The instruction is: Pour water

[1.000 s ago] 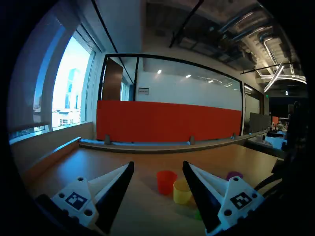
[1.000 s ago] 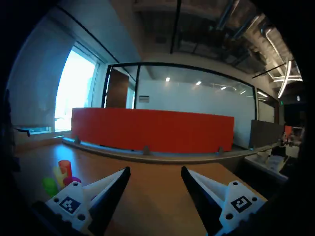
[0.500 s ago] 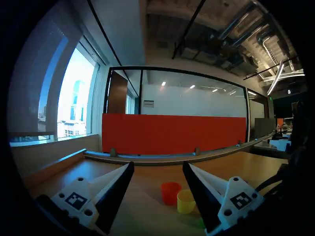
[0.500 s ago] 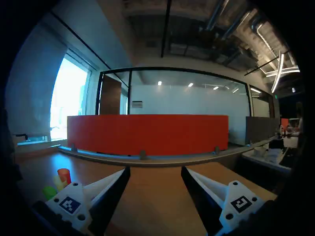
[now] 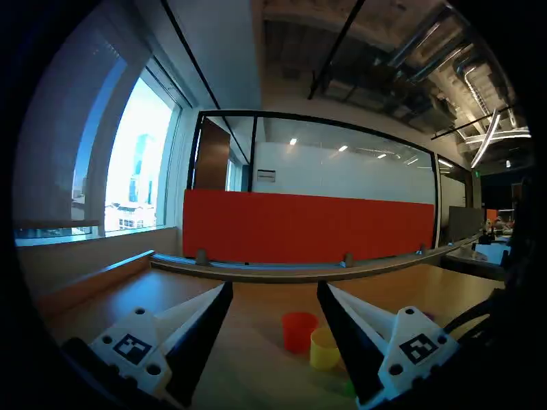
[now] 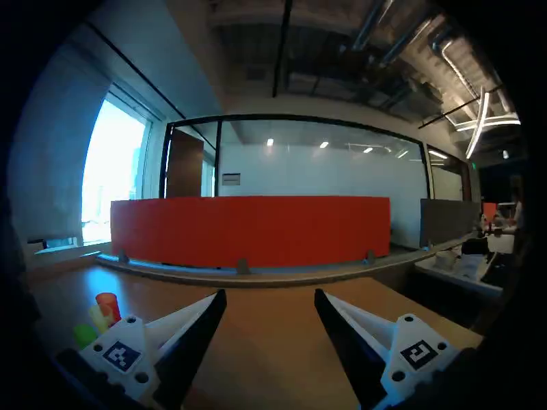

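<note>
The left gripper (image 5: 273, 290) hovers over the wooden tabletop (image 5: 260, 369). Its two dark fingers are spread wide, with nothing between them and nothing touched. Past the gap, close to its right finger, a red cup (image 5: 299, 331) and a yellow cup (image 5: 324, 348) stand upright just beside each other, the yellow one nearer the camera. A patch of green shows at that finger's edge, too hidden to identify. Whether the cups hold water cannot be told.

The right gripper (image 6: 270, 297) is also wide open and empty above bare wood. In the right gripper view the same cups sit in a tight cluster with a green cup (image 6: 85, 335), off to the left of its left finger on the tabletop's left side. An orange partition (image 6: 249, 229) runs along the far edge.
</note>
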### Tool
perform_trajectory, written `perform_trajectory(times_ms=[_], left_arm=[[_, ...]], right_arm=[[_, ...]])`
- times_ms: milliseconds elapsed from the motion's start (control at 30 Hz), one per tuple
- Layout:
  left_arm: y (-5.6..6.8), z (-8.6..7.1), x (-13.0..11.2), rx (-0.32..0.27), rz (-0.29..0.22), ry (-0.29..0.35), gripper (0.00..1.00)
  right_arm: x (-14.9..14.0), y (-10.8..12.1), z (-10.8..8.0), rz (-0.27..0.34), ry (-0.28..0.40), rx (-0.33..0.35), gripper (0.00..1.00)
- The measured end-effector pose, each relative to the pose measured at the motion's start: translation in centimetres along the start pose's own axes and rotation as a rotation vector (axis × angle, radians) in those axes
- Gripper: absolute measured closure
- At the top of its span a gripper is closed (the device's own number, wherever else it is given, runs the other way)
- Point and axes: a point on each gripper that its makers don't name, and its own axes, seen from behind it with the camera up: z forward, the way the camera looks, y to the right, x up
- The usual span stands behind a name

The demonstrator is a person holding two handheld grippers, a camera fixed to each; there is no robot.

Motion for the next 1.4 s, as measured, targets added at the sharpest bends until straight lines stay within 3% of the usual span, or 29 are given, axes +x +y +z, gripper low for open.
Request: perform_trajectory(times_ms=[200,467,700,1000,1400], left_arm=[[-0.4,0.1,-1.5,0.023,0.011,-0.003,0.09],[-0.5,0.4,-2.6,0.057,0.074,0.01,0.09],[-1.0,0.7,-4.8,0.064,0.045,0.006,0.09],[-2.6,0.5,-7.6,0.089,0.052,-0.025,0.09],[-3.4,0.4,-8.9,0.1,0.056,-0.035,0.09]], right_arm=[[-0.2,-0.5,-0.3,-0.037,-0.013,-0.001,0.0],[-0.6,-1.2,-0.9,-0.078,-0.041,0.007,0.0],[-0.8,-1.5,-1.2,-0.089,-0.061,0.001,0.0],[-0.1,-1.8,-1.1,-0.089,-0.061,-0.008,0.0],[0.1,-2.3,-1.1,-0.084,-0.057,-0.008,0.0]])
